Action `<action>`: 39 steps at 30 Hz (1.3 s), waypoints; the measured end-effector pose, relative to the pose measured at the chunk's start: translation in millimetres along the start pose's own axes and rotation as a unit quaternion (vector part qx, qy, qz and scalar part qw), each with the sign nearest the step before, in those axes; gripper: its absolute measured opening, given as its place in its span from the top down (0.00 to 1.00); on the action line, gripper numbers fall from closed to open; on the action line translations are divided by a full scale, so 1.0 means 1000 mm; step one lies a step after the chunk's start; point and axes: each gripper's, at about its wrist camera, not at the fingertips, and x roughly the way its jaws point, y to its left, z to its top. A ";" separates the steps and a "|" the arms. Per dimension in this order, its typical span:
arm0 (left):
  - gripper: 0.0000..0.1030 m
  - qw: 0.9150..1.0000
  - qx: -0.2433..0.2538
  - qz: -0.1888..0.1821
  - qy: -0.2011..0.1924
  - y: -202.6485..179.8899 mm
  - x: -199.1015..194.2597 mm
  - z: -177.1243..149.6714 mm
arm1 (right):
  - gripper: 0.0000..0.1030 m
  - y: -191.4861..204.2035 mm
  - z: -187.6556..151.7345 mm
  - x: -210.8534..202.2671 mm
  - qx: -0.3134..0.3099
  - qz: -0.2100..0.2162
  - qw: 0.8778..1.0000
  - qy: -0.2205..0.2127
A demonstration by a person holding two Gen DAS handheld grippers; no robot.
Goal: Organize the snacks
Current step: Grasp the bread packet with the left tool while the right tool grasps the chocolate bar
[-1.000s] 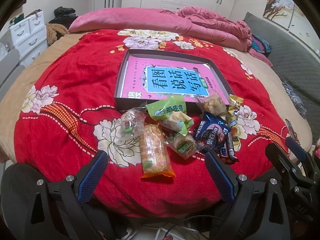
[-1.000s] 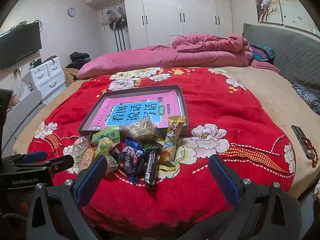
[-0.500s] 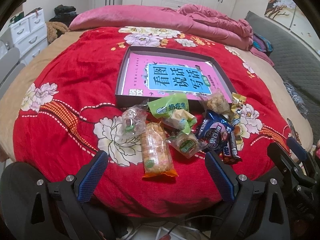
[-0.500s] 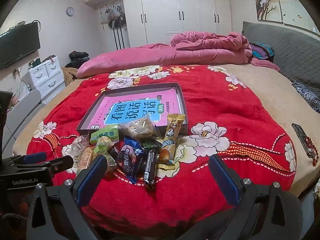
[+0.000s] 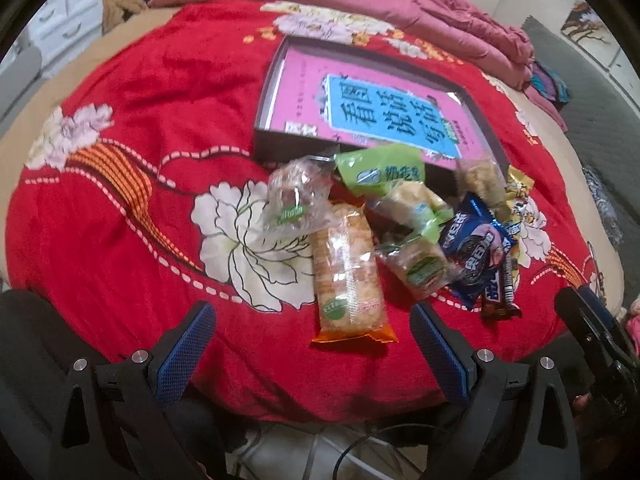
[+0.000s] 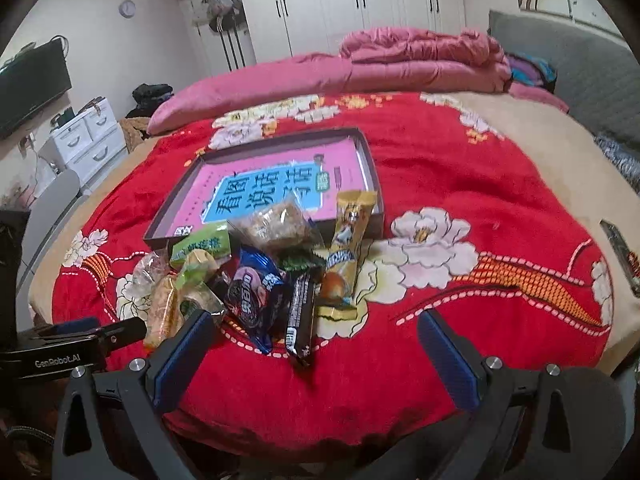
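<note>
- Two grippers are hovering off the bed's near edge: the left gripper (image 5: 312, 350) and the right gripper (image 6: 316, 354), both spread wide and gripping nothing.
- The snack pile (image 5: 400, 232) is lying just beyond on the red blanket (image 5: 120, 220), the orange-ended cracker pack (image 5: 346, 280) nearest.
- The shallow box (image 5: 276, 80) is sitting behind, touching the pile.
- Judged step: approaching for a first pick; the next move is calling for closing on one packet.

We see a tall white wardrobe (image 6: 360, 0), a white drawer chest (image 6: 86, 140), and a wall-mounted black television (image 6: 30, 84).
</note>
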 end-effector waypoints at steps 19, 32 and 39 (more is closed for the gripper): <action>0.34 0.999 0.001 -0.023 0.038 -0.001 0.033 0.011 | 0.40 0.003 0.000 0.053 -0.009 0.013 0.995 0.097; 0.50 0.998 0.001 -0.041 0.054 -0.010 0.050 0.019 | 0.77 0.008 0.003 0.077 -0.017 0.058 0.991 0.117; 0.66 0.997 -0.003 -0.057 0.056 -0.009 0.053 0.021 | 0.82 -0.006 0.004 0.066 0.018 0.072 0.992 0.102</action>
